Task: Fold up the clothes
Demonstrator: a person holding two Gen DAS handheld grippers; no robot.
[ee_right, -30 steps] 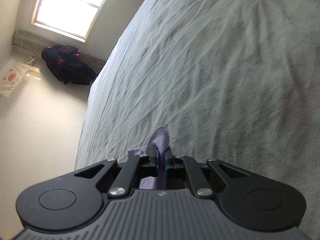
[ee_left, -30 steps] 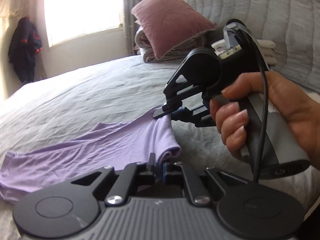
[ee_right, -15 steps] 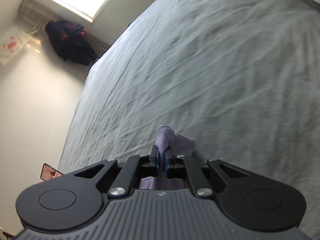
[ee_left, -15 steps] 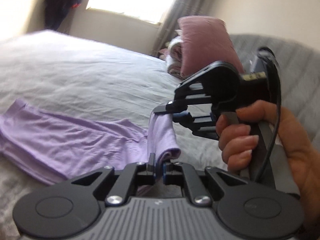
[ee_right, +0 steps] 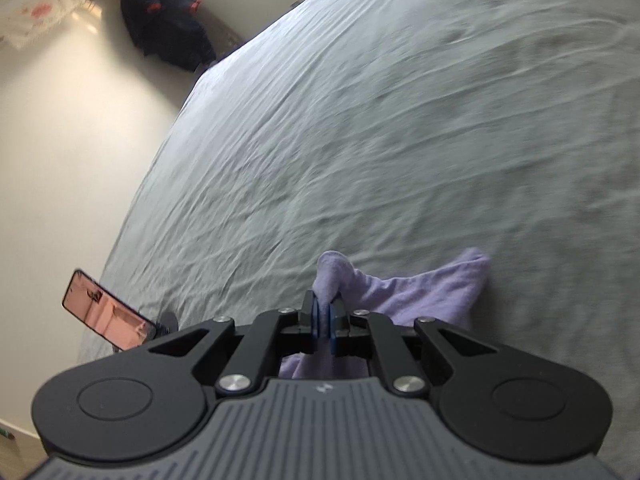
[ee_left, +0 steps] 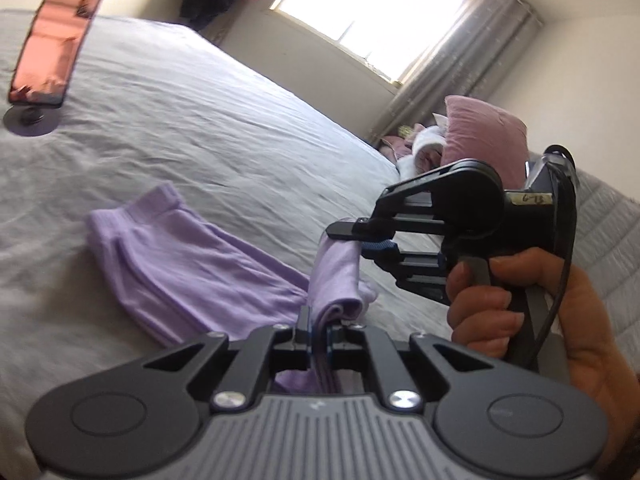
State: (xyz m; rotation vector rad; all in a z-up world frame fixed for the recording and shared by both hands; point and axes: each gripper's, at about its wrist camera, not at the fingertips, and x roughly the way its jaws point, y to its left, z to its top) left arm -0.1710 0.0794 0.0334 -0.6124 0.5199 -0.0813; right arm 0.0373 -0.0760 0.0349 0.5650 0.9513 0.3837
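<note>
We pinch one end of the lilac garment point(ee_left: 192, 264) in both hand-held grippers, left point(ee_left: 318, 334) and right point(ee_left: 362, 238), raised off the bed point(ee_left: 200, 120); the rest lies narrowed, so folding looks partway through.

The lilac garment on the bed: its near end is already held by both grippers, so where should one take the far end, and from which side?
Probably at the far hem, the thick banded edge lying flat on the bed. Come in low from beyond that end, sliding one finger under the layers. The near end of the garment is shut in the left gripper and right gripper.
</note>
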